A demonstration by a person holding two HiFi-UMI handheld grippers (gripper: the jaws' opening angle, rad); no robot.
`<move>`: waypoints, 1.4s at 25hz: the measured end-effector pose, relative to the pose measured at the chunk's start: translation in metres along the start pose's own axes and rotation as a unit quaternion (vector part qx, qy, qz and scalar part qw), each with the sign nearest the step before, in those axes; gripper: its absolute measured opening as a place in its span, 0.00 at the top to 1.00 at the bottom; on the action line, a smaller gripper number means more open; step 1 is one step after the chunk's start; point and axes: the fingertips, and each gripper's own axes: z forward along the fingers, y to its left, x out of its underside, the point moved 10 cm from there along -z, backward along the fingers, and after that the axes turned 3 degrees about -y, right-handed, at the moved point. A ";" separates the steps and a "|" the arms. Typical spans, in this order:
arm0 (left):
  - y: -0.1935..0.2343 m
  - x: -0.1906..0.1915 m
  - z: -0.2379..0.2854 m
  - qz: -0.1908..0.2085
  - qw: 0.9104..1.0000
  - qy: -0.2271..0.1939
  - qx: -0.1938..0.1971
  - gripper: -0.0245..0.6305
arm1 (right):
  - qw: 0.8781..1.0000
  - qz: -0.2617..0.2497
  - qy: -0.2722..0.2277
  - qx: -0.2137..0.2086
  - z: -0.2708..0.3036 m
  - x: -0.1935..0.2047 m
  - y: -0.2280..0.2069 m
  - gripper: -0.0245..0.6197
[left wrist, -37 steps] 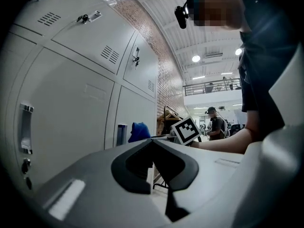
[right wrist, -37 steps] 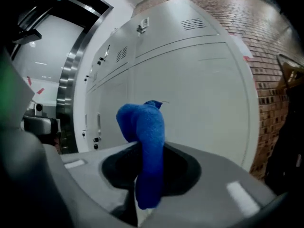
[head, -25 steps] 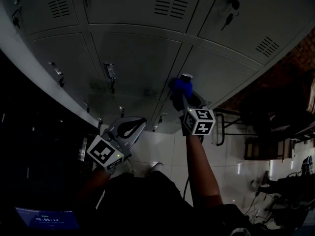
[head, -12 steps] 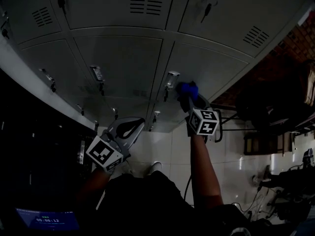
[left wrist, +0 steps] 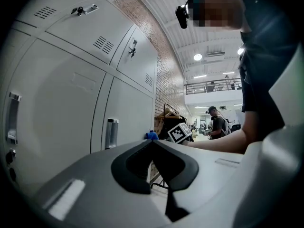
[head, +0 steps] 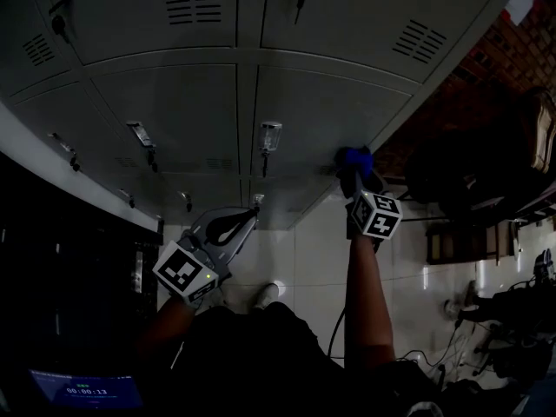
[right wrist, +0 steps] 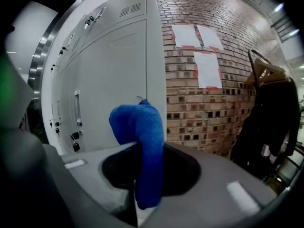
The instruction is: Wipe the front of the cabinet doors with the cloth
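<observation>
Your cloth (head: 354,157) has swept right, past the handle (head: 270,135), to the cabinet door's (head: 321,102) far edge. It looks soft, light and floppy, best pinched mid-fold. The right gripper (head: 356,174) has its jaws clamped on it. The left gripper (head: 228,226) hangs low, jaws together, empty.

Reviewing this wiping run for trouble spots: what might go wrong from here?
The blue cloth sits near the cabinet's right edge; a stroke further right may run off onto the brick wall. Sweeping left, it might snag the door handle.
</observation>
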 end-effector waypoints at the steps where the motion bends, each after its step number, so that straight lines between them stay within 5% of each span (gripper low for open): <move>1: -0.002 0.001 0.003 0.001 1.000 0.000 0.001 0.96 | 1.000 0.003 -0.001 0.007 -0.002 0.001 -0.007 0.83; 9: -0.009 0.004 0.013 -0.001 1.000 0.006 0.006 0.96 | 1.000 0.012 -0.006 -0.013 -0.012 0.019 0.007 0.83; 22: 0.011 0.000 -0.035 0.004 1.000 0.002 -0.028 0.96 | 0.976 -0.043 0.066 -0.202 0.033 0.051 0.179 0.83; 35: 0.029 -0.004 -0.080 0.004 0.996 0.003 -0.085 0.96 | 0.980 -0.038 0.061 -0.186 0.065 0.045 0.183 0.83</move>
